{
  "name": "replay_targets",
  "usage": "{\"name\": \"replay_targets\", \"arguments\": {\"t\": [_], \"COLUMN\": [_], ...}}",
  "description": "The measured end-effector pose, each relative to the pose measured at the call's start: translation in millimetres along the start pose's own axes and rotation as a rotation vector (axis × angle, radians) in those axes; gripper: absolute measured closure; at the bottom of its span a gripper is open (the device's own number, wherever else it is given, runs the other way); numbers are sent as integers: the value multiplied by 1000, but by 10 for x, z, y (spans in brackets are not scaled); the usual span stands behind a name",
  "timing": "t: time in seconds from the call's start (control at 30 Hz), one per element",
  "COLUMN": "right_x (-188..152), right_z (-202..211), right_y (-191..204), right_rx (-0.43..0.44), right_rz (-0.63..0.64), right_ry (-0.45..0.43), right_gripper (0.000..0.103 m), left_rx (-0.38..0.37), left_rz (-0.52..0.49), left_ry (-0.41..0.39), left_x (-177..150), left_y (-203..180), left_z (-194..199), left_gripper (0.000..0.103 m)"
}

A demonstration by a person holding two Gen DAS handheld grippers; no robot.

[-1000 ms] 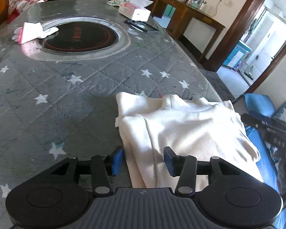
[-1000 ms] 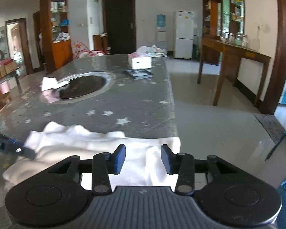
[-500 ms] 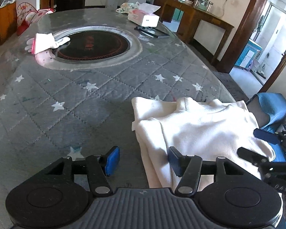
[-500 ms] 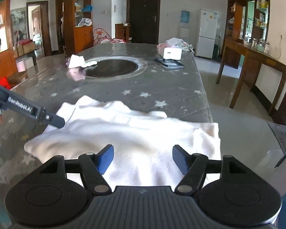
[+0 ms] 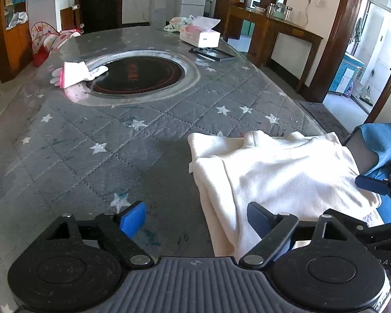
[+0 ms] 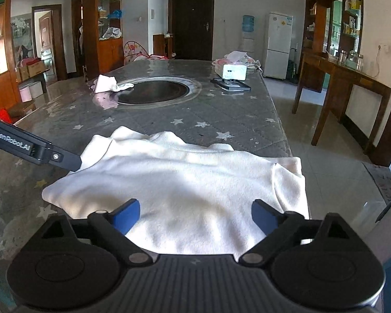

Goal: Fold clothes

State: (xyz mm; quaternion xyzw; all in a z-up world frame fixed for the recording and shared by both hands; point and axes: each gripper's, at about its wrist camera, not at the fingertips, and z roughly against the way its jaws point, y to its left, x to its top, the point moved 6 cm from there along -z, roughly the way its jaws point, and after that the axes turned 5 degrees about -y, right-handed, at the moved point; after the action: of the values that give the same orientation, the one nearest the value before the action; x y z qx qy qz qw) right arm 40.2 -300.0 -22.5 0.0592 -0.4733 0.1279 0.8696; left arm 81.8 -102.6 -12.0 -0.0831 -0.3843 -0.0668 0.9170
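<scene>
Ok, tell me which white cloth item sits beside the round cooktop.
The small white-and-pink cloth at the cooktop rim; the large cream garment lies at the near edge.

left gripper | black frame, blue pads, silver pivots | "GenRobot.AI" marking

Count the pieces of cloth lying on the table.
2, perhaps more. A cream garment lies folded at the near edge, in front of both grippers. A small white-and-pink cloth sits at the round inset's left rim. The bundle behind the tissue box is unclear.
</scene>
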Motion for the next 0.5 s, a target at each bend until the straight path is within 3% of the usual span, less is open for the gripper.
{"name": "replay_targets", "arguments": {"t": [0.2,0.5], "right_x": [-18,-102], "right_z": [69,187], "right_y": [36,143], "right_rx": [-14,-15], "right_rz": [-7,-13], "right_ry": [-12,-5], "right_gripper": [0,0], "left_rx": [23,30], "left_rz": [2,-11], "left_ry": [-40,-73], "left_x": [-39,-119], "left_y": [27,19], "left_z": [173,377], "left_gripper": [1,0]}}
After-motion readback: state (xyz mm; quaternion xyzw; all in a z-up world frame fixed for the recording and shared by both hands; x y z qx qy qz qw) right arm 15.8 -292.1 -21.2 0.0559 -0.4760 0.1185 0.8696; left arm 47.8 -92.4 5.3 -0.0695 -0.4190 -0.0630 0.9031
